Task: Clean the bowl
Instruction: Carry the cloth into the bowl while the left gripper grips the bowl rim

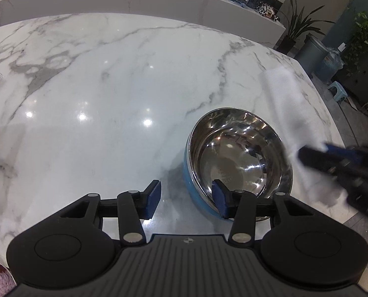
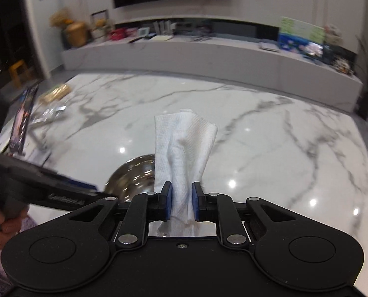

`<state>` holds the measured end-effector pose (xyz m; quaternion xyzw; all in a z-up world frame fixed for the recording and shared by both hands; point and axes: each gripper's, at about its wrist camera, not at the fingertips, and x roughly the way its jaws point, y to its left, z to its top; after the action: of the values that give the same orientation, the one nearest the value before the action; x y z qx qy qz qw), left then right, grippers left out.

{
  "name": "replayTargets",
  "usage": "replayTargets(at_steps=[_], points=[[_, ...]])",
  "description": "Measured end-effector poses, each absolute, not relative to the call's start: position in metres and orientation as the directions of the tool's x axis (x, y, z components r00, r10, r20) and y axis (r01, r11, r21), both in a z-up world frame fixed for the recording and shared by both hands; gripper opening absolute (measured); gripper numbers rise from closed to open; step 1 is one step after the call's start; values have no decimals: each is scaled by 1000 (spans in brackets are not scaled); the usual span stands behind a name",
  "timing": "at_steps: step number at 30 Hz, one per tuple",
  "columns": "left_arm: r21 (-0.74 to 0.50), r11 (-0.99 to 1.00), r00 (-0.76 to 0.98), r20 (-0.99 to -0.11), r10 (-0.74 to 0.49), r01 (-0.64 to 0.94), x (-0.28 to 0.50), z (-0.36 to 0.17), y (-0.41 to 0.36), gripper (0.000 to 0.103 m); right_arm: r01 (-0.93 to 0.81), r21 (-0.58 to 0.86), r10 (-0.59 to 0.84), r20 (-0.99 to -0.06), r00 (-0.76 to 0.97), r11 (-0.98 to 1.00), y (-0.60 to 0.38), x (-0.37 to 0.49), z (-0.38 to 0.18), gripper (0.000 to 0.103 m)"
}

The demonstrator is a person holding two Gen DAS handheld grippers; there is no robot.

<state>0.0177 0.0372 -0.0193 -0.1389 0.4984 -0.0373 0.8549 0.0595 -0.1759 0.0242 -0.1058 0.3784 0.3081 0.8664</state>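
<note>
Paper towel [image 2: 184, 153] stands pinched between the blue pads of the right hand-held gripper [image 2: 181, 204], its jaws drawn close on the crumpled lower end while the rest rises as a loose folded sheet. Only the right wrist view shows this grip sharply; from the left wrist view the same towel [image 1: 288, 104] is a pale blur at the tip of the right hand-held gripper [image 1: 315, 153], just beside the far right side of the bowl's rim.

The left hand-held gripper [image 1: 187, 199] is spread wide and holds nothing. Its right pad [image 1: 219, 201] stands at the near rim of the bowl [image 1: 238, 153]; whether it touches cannot be told. Its left pad is over bare worktop [image 1: 109, 86].

The left view shows the bowl whole: steel inside, blue outside, upright on the white marble worktop near its right edge. In the right view only part of the bowl [image 2: 131, 175] shows, behind the towel and the left hand-held gripper [image 2: 60, 185], with fingers [image 2: 0, 225] of the person's hand around its handle.

Beyond, the right view shows a blurred phone on a stand [image 2: 22, 118] at the left of the worktop [image 2: 270, 148].
</note>
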Motion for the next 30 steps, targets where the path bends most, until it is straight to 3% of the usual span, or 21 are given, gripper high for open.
replayTargets(at_steps=[12,14,30], points=[[-260,965,474,-853,-220,-19,22,-27,20,32,-609,70,420,-785,454,790,-172,48,-8,14],[-251,968,473,-853,-221,0,21,-27,15,24,-607,71,418,-788,452,791,-173,48,-10,14],[-133,990,489,-861,-139,47,18,-27,2,10,-660,74,423,-819,388,747,-158,46,-27,14]])
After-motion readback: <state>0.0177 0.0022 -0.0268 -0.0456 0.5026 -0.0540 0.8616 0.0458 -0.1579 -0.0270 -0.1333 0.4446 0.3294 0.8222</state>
